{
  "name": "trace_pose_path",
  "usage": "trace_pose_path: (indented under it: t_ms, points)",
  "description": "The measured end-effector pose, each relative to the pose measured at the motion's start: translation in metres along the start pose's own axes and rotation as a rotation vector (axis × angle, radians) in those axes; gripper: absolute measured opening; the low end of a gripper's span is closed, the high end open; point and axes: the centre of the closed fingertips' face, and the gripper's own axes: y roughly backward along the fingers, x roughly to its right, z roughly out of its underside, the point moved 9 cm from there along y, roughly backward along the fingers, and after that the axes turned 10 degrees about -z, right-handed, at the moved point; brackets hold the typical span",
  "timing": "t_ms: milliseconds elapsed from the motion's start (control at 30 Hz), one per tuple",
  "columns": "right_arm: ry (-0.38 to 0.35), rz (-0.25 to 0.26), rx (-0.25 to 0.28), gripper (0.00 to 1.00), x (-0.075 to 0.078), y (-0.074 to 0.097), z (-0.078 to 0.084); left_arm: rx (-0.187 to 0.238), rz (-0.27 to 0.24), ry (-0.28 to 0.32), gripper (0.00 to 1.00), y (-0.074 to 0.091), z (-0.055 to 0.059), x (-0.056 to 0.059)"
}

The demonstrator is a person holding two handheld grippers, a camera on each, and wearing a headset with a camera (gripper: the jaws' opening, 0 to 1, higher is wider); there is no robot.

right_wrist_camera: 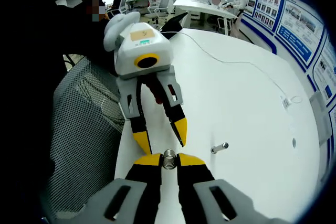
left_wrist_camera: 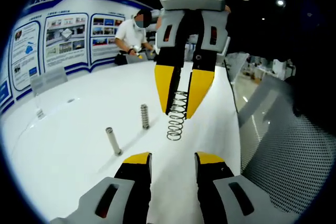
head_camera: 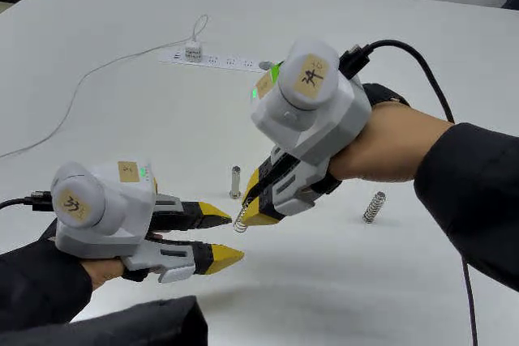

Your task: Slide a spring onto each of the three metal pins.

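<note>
My right gripper [head_camera: 247, 215] is shut on a small steel spring [head_camera: 241, 219], which hangs from its yellow tips just above the white table. A bare metal pin [head_camera: 235, 182] stands upright close behind it. In the left gripper view the spring [left_wrist_camera: 177, 118] dangles between the right gripper's tips [left_wrist_camera: 179, 109], right of the pin [left_wrist_camera: 113, 141]. My left gripper [head_camera: 220, 237] is open and holds nothing, level with the spring, its tips pointing at it. A second coil [head_camera: 374, 207] stands further right; I cannot tell whether a pin is inside it.
A white power strip [head_camera: 215, 60] with a plug [head_camera: 193, 50] and a thin cable lies at the back of the table [head_camera: 122, 119]. The right gripper's black cable [head_camera: 430, 79] arcs over the person's sleeve. People stand in the room beyond.
</note>
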Motion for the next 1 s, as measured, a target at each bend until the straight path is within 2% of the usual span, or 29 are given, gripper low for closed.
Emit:
trace_pose_path:
  t_ms: [267, 567, 833, 1000]
  points:
    - [-0.021, 0.055, 0.008, 0.12, 0.018, 0.012, -0.002, 0.004, -0.037, 0.034, 0.43, 0.001, -0.001, -0.004]
    - [-0.03, 0.101, -0.019, 0.12, 0.042, 0.015, -0.007, 0.005, -0.055, 0.05, 0.48, 0.002, -0.002, -0.005]
    - [-0.053, 0.142, -0.034, 0.12, 0.062, 0.015, -0.011, 0.004, -0.061, 0.057, 0.5, 0.002, -0.001, -0.007]
    - [-0.06, 0.155, -0.07, 0.12, 0.076, 0.008, -0.01, 0.004, -0.062, 0.059, 0.5, 0.002, -0.001, -0.007]
